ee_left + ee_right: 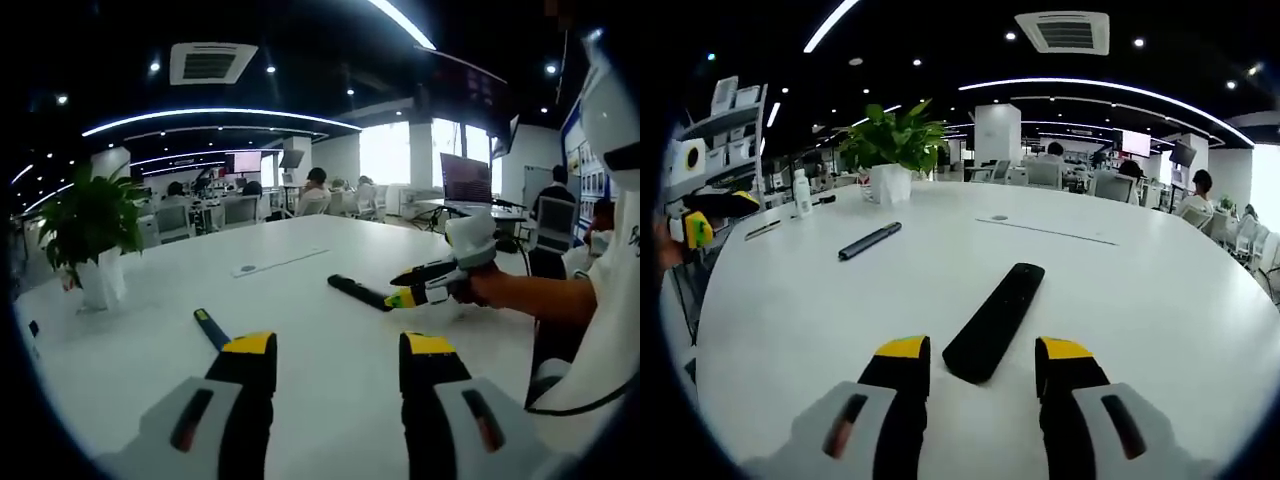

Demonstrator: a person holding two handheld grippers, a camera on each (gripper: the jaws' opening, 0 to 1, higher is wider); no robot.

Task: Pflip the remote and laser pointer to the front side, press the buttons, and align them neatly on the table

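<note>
The white round tabletop (1160, 300) carried everything inspected. A potted plant (892, 150) stood toward its far edge, and positions are given relative to it.

The remote (995, 320), a long black bar with a plain, featureless surface showing, lay flat well to the near side of the plant, its near end reaching between the yellow-tipped jaws of the right tongs (983, 365). Those tongs were spread and gripping nothing. In the left gripper view the same remote (358, 292) lay just ahead of the right tongs (412, 290), well to the right of the plant (90, 225).

The laser pointer (869, 241), a slim dark stick, lay between the plant and the remote, apart from both. In the left gripper view it appeared as a thin blue rod (211, 328) with one end at the left jaw of the left tongs (338, 362), which were likewise spread and empty.

Risks noted: the remote was low and flat on a smooth surface, so the jaws could skate over it or push it away. The pointer appeared round and might roll. Which face of either item was upward could not be confirmed.
</note>
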